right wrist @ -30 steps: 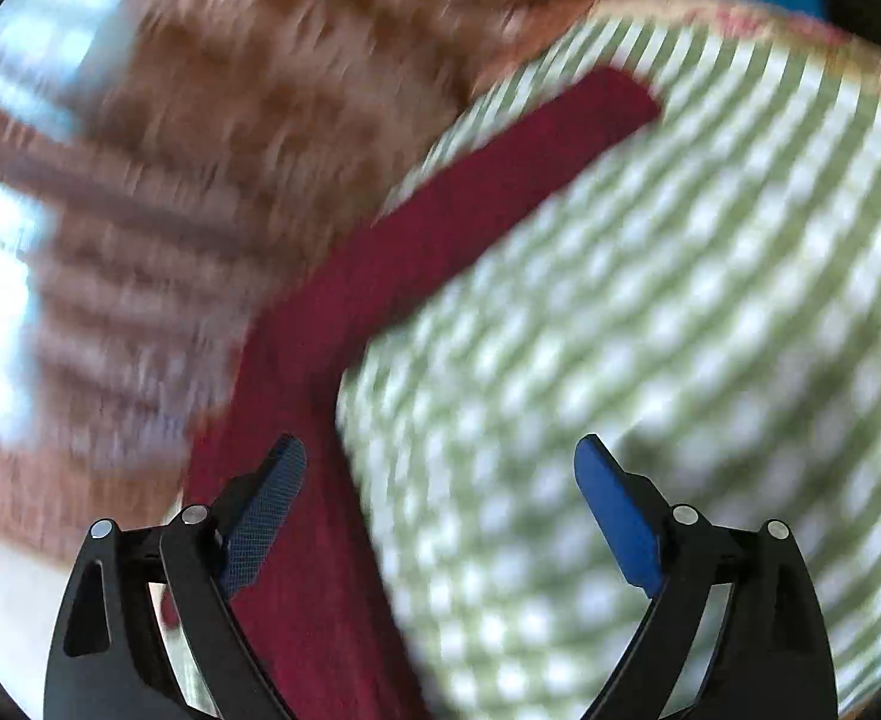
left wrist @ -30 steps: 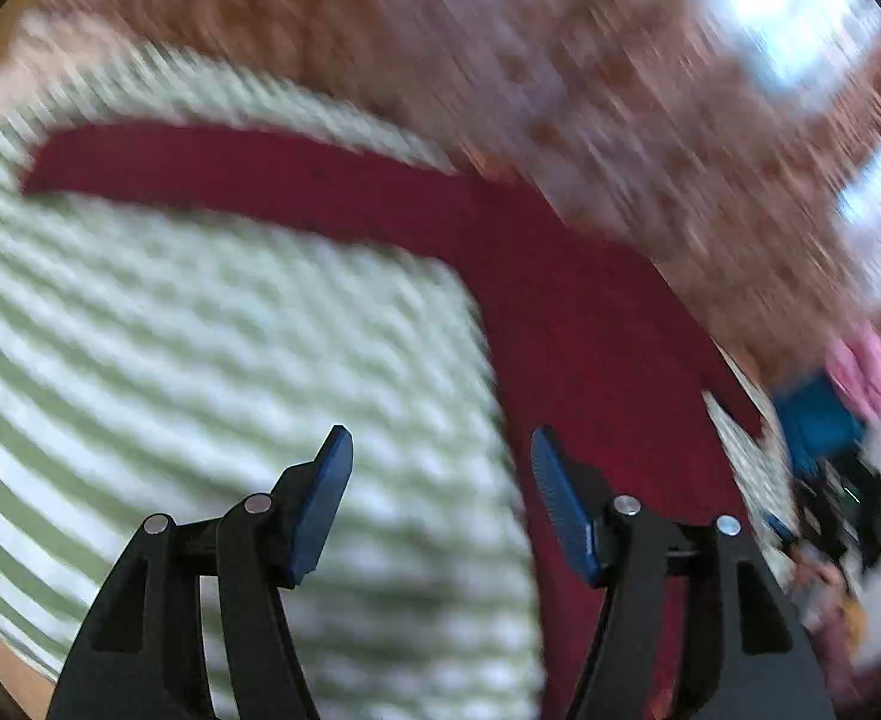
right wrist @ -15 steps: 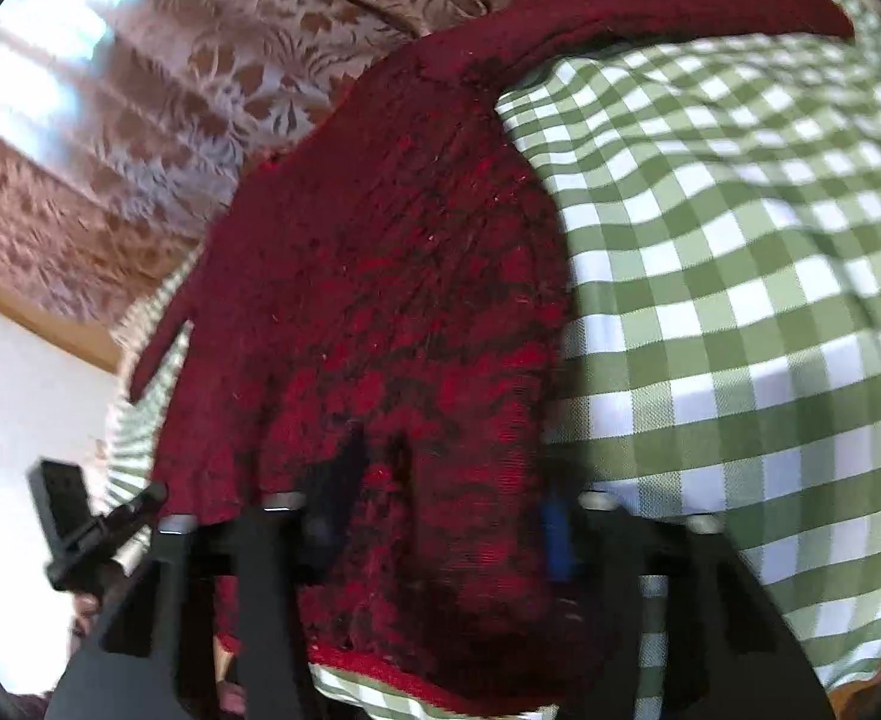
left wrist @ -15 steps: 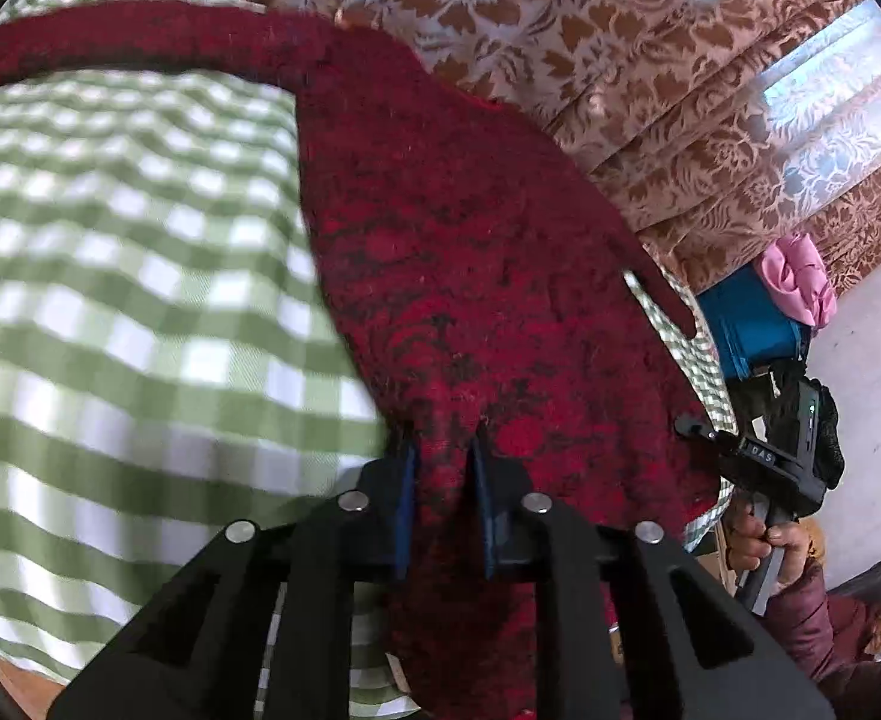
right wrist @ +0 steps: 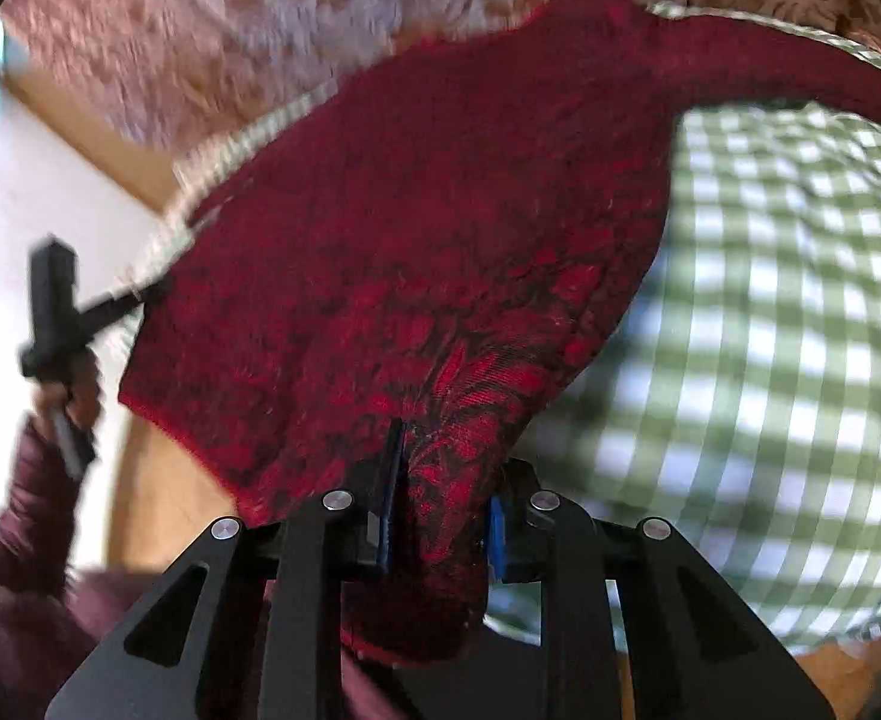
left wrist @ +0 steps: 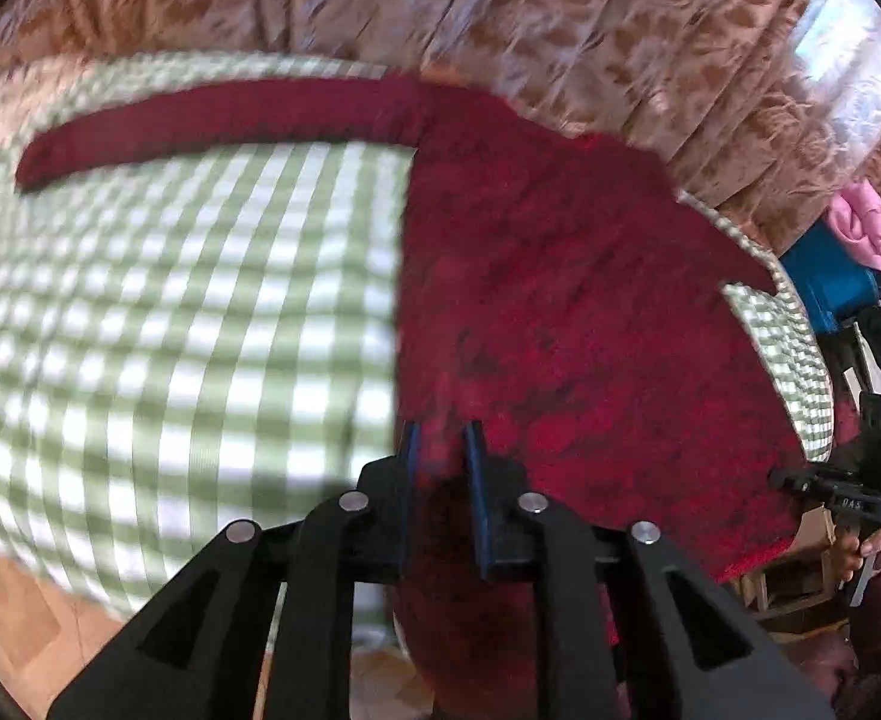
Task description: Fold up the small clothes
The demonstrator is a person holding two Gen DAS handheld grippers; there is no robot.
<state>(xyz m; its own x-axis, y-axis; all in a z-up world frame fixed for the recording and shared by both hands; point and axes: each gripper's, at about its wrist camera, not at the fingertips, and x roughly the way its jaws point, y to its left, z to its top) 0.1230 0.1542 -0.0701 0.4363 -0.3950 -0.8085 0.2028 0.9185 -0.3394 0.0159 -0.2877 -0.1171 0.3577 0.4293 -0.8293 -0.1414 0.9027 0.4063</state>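
Both grippers are clamped on the hem of the red knit sweater [left wrist: 560, 312], which lies spread on the green-checked tablecloth [left wrist: 200, 330].

Left gripper [left wrist: 440, 450]: jaws narrow, a fold of red knit pinched between the blue pads. They have just been closing, then eased open a touch; cloth is between them.

Right gripper [right wrist: 440, 480]: jaws narrow, gripping a thicker bunched wad of the hem at the other bottom corner. Jaws have just been closing, fabric between them.

One sleeve [left wrist: 200, 120] runs out flat along the far side of the cloth. The other sleeve is barely visible at the table edge. Patterned curtain [left wrist: 500, 18] behind.

Handling judgement: soft, light, floppy knit with no stiffness, so it'll sag and drape between the two grip points. Stretchy too, so pulling the grippers apart will distort it. The textured surface shouldn't slip in the pads. The right grip has more layers bunched, so it may release unevenly.

Hold points look fine for folding hem toward the neckline: two bottom corners, lifted together and kept level. Sleeves likely need tucking in separately.
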